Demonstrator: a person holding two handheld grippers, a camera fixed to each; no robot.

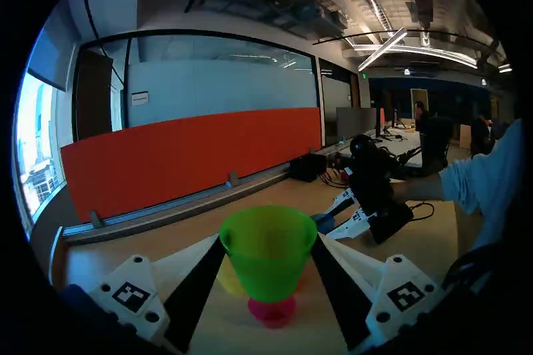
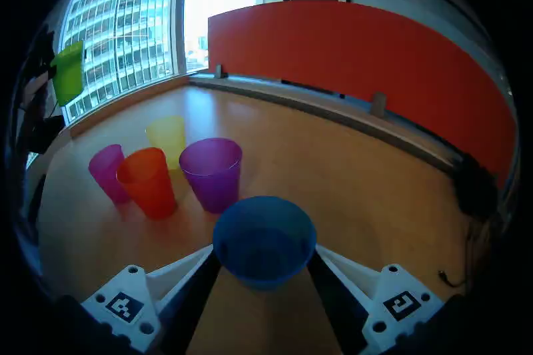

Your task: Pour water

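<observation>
**A:** Left gripper view: why is the green cup [image 1: 268, 255] up there?

**B:** The left gripper [image 1: 268, 252] grips it upright above the table [image 1: 433, 242], probably to receive water.

**A:** And the right gripper view?

**B:** The right gripper [image 2: 264, 258] clasps one blue cup [image 2: 264, 242] level, likely against spilling. Four stand nearby: yellow cup [image 2: 166, 136], pink cup [image 2: 106, 172], orange cup [image 2: 148, 182], purple cup [image 2: 213, 174].

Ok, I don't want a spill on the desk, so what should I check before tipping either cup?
1. Left gripper jaws shut on green cup: ok.
2. Right gripper jaws shut on blue cup: ok.
3. Both cups upright: ok.
4. Water in blue cup: cannot tell.
5. Cups brought together for pouring: not ok, held apart.
</observation>
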